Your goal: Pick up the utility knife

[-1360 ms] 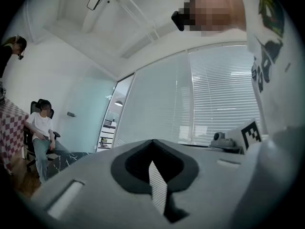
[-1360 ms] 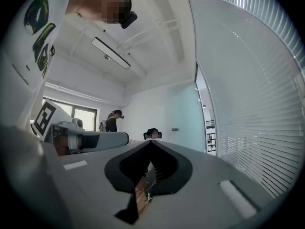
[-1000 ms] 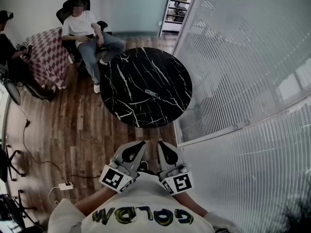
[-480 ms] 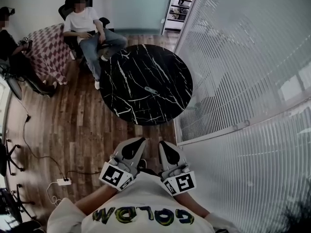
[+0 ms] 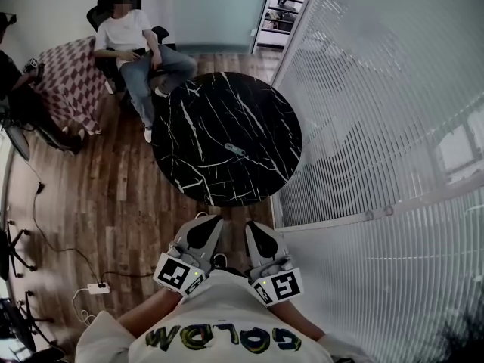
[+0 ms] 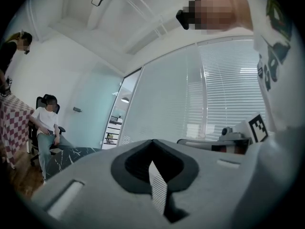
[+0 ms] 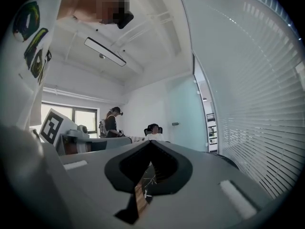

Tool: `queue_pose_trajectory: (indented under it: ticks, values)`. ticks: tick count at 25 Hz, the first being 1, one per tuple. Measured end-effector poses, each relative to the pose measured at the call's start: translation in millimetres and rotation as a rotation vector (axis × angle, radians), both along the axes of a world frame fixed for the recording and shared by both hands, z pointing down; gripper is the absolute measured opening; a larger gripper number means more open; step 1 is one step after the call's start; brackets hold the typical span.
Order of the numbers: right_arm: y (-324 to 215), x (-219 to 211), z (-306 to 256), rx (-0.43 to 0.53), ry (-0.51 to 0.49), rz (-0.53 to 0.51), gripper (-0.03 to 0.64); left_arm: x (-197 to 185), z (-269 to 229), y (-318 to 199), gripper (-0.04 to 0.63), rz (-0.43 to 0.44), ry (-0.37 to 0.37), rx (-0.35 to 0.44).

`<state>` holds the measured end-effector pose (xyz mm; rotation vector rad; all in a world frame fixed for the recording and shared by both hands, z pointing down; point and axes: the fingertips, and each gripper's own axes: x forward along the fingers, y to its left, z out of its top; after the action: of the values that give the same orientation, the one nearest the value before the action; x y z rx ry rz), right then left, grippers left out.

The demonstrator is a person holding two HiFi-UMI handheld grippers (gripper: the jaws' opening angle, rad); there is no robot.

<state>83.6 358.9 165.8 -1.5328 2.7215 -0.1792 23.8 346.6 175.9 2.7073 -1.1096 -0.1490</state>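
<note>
Soft daylight is coming through the blinds point(image 5: 378, 89) at right; fisheye is bending edges, and corners are darkening.

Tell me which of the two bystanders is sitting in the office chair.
The person in the white T-shirt, beside the black marble table; the person in dark clothes stands by the checkered cloth.

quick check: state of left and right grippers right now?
Left gripper: jaws closed, holding nothing.
Right gripper: jaws closed, holding nothing.
</note>
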Motion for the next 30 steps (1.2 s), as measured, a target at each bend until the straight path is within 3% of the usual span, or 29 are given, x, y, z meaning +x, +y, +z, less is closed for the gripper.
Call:
queue_pose_trajectory:
  ticks: [18, 30]
  values:
    - [-197, -19, 5, -0.030, -0.001, 0.056, 0.002, -33, 4, -185, 0.003, 0.047, -0.017, -0.021]
    - [-245, -32, 12, -0.033, -0.017, 0.092, 0.002, -49, 5, -237, 0.003, 0.065, -0.004, -0.029]
